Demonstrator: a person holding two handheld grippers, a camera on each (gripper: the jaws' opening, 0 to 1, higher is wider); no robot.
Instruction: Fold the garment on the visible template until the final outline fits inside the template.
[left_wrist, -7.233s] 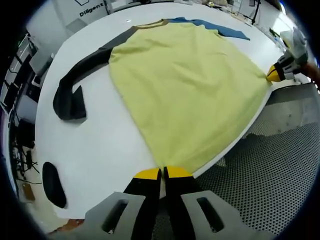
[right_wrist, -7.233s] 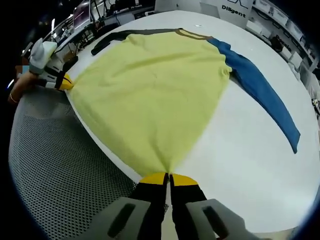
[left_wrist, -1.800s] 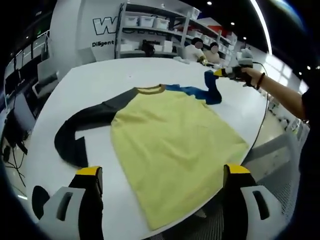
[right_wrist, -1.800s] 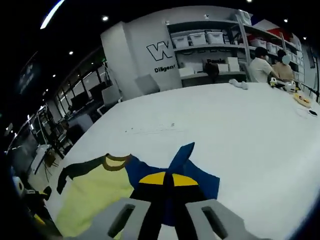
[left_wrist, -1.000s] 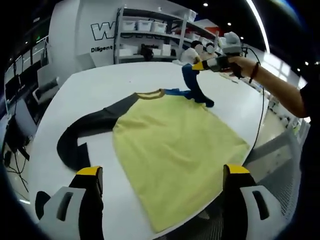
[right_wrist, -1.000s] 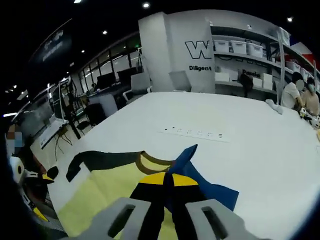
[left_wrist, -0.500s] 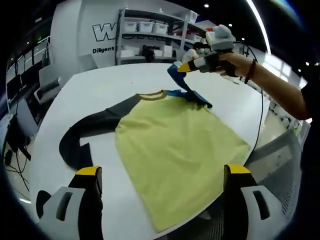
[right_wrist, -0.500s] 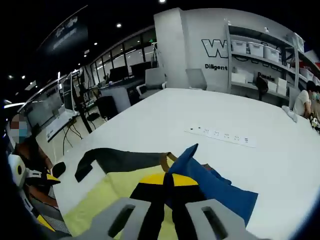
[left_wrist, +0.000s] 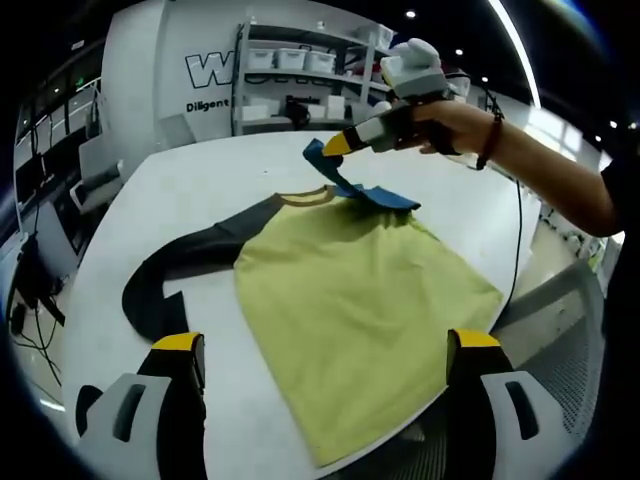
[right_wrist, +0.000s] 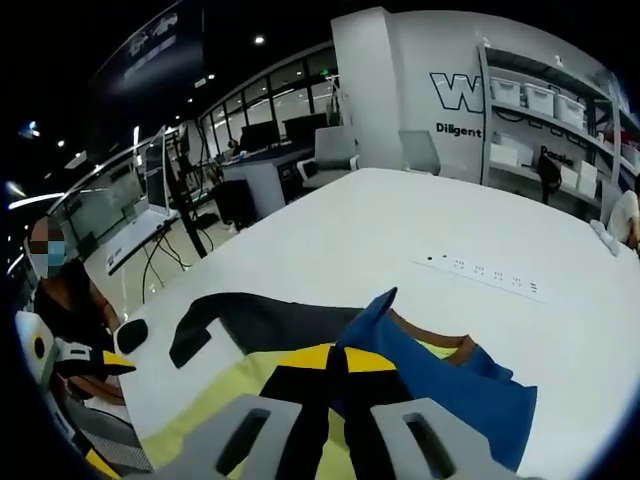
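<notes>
**Over the shirt's collar: blue sleeve mid-fold**

On the white table (left_wrist: 150, 190) the shirt (left_wrist: 350, 290) lies flat, its yellow-green body spread toward the near edge and its collar (left_wrist: 305, 197) at the far end. I see no drawn template outline on the table, so I cannot say how the cloth sits against it.

My right gripper (left_wrist: 337, 147) is clenched on the cuff end of the blue sleeve (left_wrist: 375, 195) and holds it lifted above the collar. In the right gripper view the jaws of that gripper (right_wrist: 330, 362) are pressed together with the blue cloth (right_wrist: 440, 375) pinched between them and trailing off to the right. My left gripper (left_wrist: 325, 350) hangs released over the near hem, jaws spread wide with nothing between them.

The dark sleeve (left_wrist: 175, 265) lies on the table to the left, bent back on itself near the cuff and untouched.

I judge the step in hand to be the first sleeve fold: carrying the blue sleeve inward across the body. Next I would lower the cuff onto the yellow-green panel so the sleeve lies flat and inside the body's edge, then let go. The dark sleeve would follow, likely with the left gripper. The risk I see is the blue sleeve bunching at the shoulder rather than creasing cleanly.
</notes>
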